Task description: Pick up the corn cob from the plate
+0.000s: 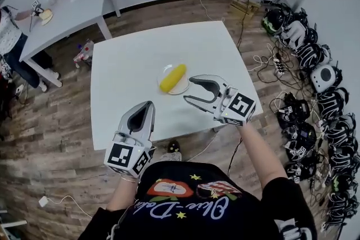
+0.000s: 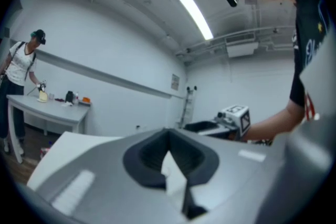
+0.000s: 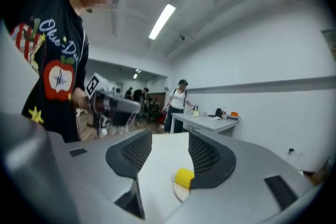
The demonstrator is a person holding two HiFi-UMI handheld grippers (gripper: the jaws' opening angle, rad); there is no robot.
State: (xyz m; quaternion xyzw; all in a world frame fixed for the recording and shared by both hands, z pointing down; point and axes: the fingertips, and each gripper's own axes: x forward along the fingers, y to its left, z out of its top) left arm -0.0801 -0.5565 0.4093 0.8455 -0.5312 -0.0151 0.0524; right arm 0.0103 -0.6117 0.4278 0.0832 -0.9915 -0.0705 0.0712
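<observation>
A yellow corn cob (image 1: 172,78) lies on a small round plate (image 1: 183,87) near the middle of the white table (image 1: 126,73). My right gripper (image 1: 189,90) hangs just right of the plate, jaws open toward the cob, nothing between them. In the right gripper view the cob's end (image 3: 184,177) and the plate's rim (image 3: 178,192) show low between the open pads (image 3: 207,157). My left gripper (image 1: 149,105) hovers over the table's near edge with its tips together and empty; in its own view the jaws (image 2: 169,136) meet and the right gripper (image 2: 233,116) shows beyond.
A grey table (image 1: 67,11) with small items stands at the back left, with a person (image 1: 10,42) beside it. Several headsets and helmets (image 1: 315,93) line the floor at the right, with cables (image 1: 264,73) near the white table's corner. A cardboard box (image 1: 243,1) sits by the far wall.
</observation>
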